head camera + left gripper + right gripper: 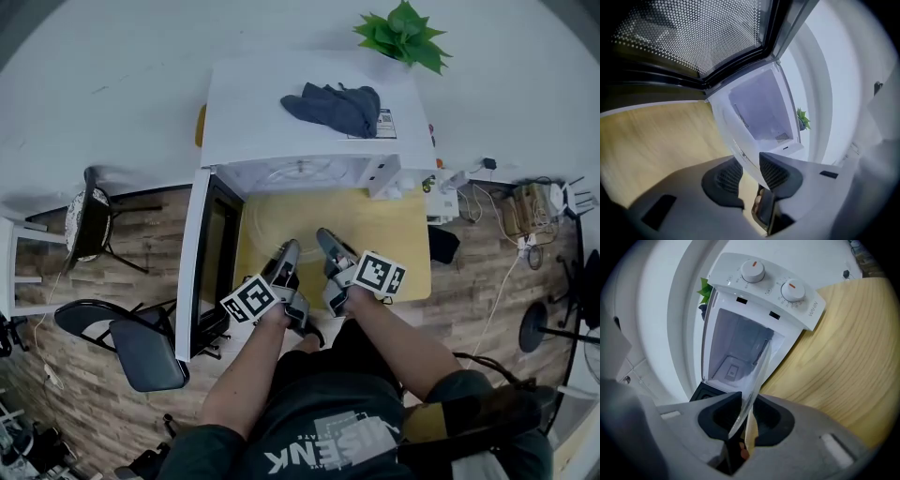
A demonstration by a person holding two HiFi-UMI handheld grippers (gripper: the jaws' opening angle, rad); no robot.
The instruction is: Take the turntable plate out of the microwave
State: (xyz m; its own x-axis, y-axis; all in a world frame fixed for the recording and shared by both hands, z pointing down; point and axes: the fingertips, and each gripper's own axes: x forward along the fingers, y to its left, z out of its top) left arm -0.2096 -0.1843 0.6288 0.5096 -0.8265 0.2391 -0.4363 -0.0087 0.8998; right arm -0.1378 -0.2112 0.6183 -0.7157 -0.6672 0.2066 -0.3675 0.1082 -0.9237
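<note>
turntable plate (757, 373) see-through, outline faint; rim clenched by left tool (750, 161) and right tool (746, 401).

Even, diffuse brightness fills the head view. The white top of the microwave (309, 103) and the wall (112, 56) nearly wash out, and a chair (141, 342) casts only a soft shadow on the floor (94, 394). The wide lens bends straight lines and darkens every corner.

In the left gripper view the counter (651, 140) is smeared by motion blur. The mesh of the microwave door (693, 37) is dark, the right side is blown out, and the left tongs (749, 161) look soft close to the lens.

The right gripper view is sharper, and the counter's grain reads clearly. The clear turntable plate (758, 373) carries a pale sheen along its edge between the right tongs (747, 401), inside a black round vignette.
</note>
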